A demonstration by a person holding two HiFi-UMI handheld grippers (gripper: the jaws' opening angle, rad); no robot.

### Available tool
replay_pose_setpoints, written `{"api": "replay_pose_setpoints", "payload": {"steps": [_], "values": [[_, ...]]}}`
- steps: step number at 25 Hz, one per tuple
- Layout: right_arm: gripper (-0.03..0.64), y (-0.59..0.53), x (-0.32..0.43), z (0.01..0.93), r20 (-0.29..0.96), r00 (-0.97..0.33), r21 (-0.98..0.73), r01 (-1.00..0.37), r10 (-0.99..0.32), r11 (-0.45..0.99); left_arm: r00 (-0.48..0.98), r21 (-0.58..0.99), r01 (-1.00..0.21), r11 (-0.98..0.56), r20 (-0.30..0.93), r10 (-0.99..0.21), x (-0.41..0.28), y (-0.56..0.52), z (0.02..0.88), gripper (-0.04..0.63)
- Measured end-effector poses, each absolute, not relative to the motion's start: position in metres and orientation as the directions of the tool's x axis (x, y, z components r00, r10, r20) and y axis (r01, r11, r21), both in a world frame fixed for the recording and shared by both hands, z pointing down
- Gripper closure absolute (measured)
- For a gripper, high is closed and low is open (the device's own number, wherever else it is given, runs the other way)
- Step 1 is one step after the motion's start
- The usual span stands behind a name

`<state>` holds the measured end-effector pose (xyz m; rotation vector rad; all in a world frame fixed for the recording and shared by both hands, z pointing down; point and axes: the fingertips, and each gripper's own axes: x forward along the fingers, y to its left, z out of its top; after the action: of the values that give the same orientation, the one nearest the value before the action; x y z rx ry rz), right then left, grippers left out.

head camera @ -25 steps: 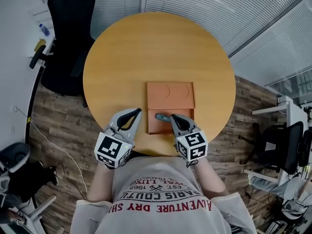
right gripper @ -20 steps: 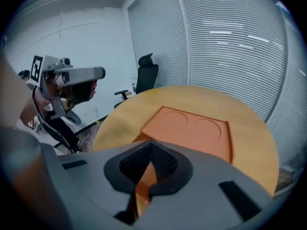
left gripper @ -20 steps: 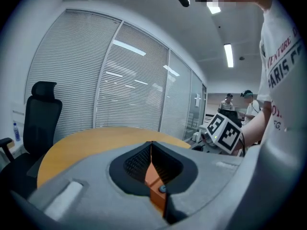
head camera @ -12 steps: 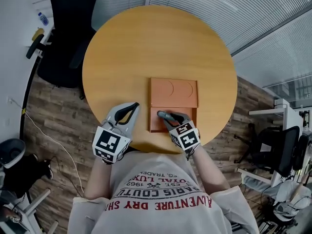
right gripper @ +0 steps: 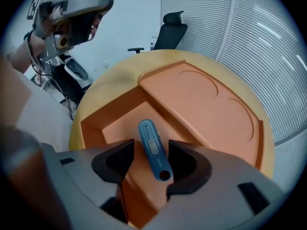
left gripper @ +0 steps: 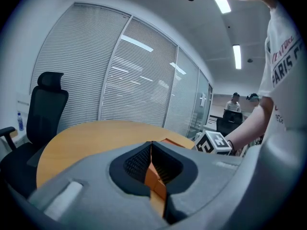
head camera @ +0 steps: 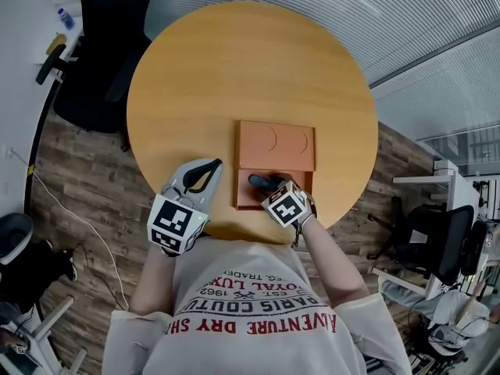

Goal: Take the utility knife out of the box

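Bent right forearm point(head camera: 324, 256) stretched forward, right claw point(head camera: 269, 184) tipped down into the open orange box point(head camera: 244, 201), its marker cube just above the box's near edge. Jaws parted, one on each side of the utility knife point(right gripper: 149, 140), not clamped onto it. Left forearm point(head camera: 152, 276) also forward, left claw point(head camera: 205, 174) held over the round wooden worktop point(head camera: 234, 69) just beside the box's left wall. Jaws closed together at the tips, nothing between them. Both forearms bare, coming out of a light printed T-shirt point(head camera: 258, 319) on the box's near side.

From the head view, most of the knife hidden under the right claw, only one rounded end showing inside the box. In the left gripper view, the box mostly blocked by the claw's own body, just a sliver of orange visible through the gap behind the closed tips. Hard to make out whether the right claw's pads touch the knife's sides.

Utility knife: slim blue-grey body with rounded ends, a grey slider set in a groove along the top, a small round hole at the end nearest the claw. Lying flat and slightly slanted on the floor of the box's base, far end toward the opened lid point(head camera: 276, 145). Lid flat at the box's far side, two shallow half-circle impressions in it.
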<state>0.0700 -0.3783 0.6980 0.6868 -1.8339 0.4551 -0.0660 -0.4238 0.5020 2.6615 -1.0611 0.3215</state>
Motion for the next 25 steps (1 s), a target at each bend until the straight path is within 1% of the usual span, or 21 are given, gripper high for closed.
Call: {"api": "replay_pose_setpoints", "payload": {"steps": [5,12,19,25], "values": [[0.387,-0.377,0.074,0.712,0.953,-0.231,0.011,-0.620,-0.196,0.784,0.702,0.157,-0.703,-0.694,0.307,-0.642,-0.066,-0.425,0.505,0.584],[0.407,-0.378,0.075,0.712,0.950,-0.253,-0.016,-0.624,-0.183,0.781,0.694,0.157,-0.710,-0.686,0.318,-0.646,-0.068,-0.422,0.506,0.584],[0.471,-0.375,0.075,0.713,0.950,-0.254,-0.021,-0.630,-0.181,0.777,0.682,0.151,-0.722,-0.675,0.320,-0.658,-0.072,-0.420,0.506,0.584],[0.479,-0.373,0.074,0.712,0.941,-0.266,-0.019,-0.661,-0.211,0.750,0.706,0.280,-0.708,-0.649,0.246,-0.664,-0.076,-0.417,0.494,0.584]]}}
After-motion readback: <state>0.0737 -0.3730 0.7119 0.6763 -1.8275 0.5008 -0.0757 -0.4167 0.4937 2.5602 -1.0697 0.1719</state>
